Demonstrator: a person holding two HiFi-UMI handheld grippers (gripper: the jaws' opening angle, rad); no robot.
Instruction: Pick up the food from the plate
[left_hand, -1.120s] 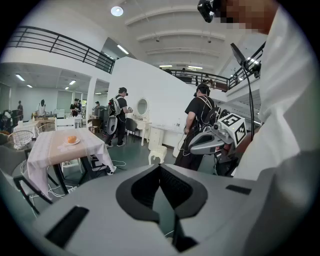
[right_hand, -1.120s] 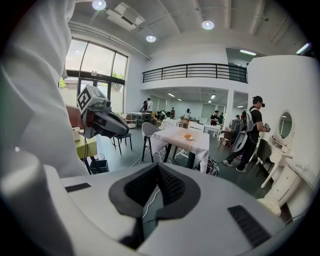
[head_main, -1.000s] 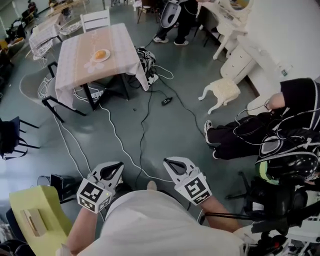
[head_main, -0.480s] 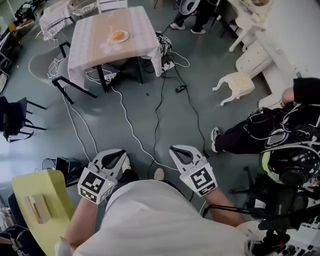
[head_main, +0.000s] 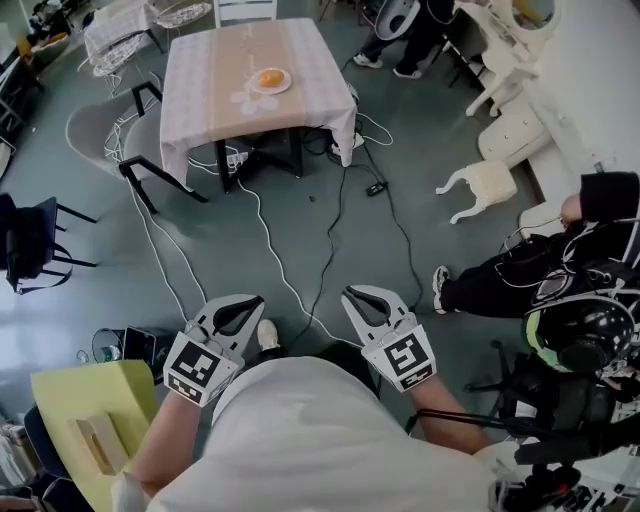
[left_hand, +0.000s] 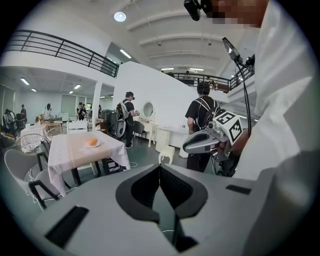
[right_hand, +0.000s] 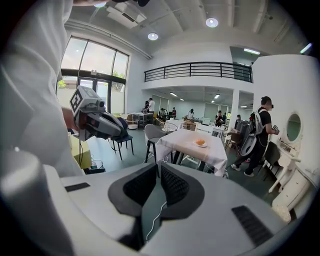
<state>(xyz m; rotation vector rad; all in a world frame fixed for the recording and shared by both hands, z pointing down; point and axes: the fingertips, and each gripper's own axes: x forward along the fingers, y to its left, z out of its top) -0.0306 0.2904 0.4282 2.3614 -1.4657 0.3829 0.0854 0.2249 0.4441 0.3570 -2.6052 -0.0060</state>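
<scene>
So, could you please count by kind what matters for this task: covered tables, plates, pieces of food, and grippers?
Covered table: 1
Plate: 1
Food on the plate: 1
Grippers (left gripper, right gripper, both with jaws shut and empty): 2
Total: 5

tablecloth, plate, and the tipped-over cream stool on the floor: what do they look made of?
Tablecloth: fabric, matte, with pale pink-beige stripes; it drapes in soft folds at the corners.
Plate: white and smooth, probably ceramic or melamine; too small to tell which.
Stool: cream, likely painted wood or moulded plastic; rigid curved legs, textured seat.
</scene>
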